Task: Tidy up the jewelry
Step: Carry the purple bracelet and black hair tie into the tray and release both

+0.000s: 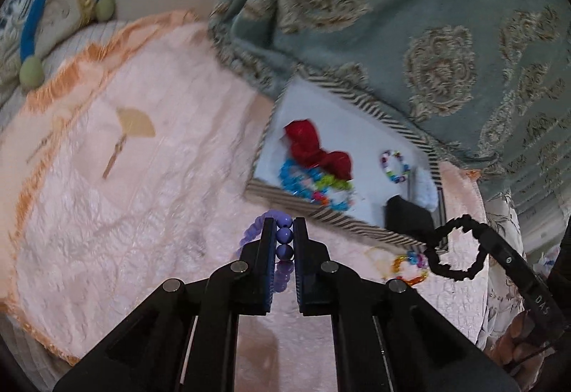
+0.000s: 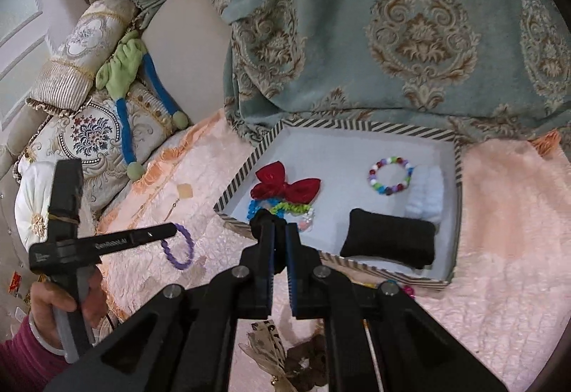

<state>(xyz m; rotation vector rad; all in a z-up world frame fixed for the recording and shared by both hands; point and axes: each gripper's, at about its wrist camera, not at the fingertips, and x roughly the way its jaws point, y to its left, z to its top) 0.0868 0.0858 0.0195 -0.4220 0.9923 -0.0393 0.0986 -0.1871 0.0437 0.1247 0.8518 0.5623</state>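
A: While the left gripper (image 1: 284,235) is clamped right down on the purple bead bracelet (image 1: 284,234), how do you judge that thing will handle?

B: Light, I'd say, and limp between the beads. These look hard, round and glossy, so likely slippery. Two or three sit pinched between the pads; the rest of the loop droops to the left of the fingers and beneath them. A hold across the string, as now, seems best, since a single bead could squirt out.

A: And the right gripper (image 2: 280,235)?

B: Closed as well, on a black ruffled scrunchie (image 1: 455,251). That one is soft, squashy and light; it should not slip or break. In the left wrist view its loop hangs free from the fingertips.

A: The poses?

B: Both point steeply down over the pink quilt (image 1: 107,196). A hand in a magenta sleeve (image 2: 64,299) grips the left tool's handle, low at the left of the right wrist view.

A: What lies beyond?

B: A multicoloured bracelet (image 1: 410,265) on the quilt, just outside the striped tray (image 2: 246,162). Inside the tray: a red bow (image 2: 285,185), bright bead strands (image 1: 310,185), a small beaded bracelet (image 2: 390,176), a black cushion (image 2: 389,242), something white and fluffy (image 2: 426,194). Behind hangs the patterned curtain (image 2: 392,35).
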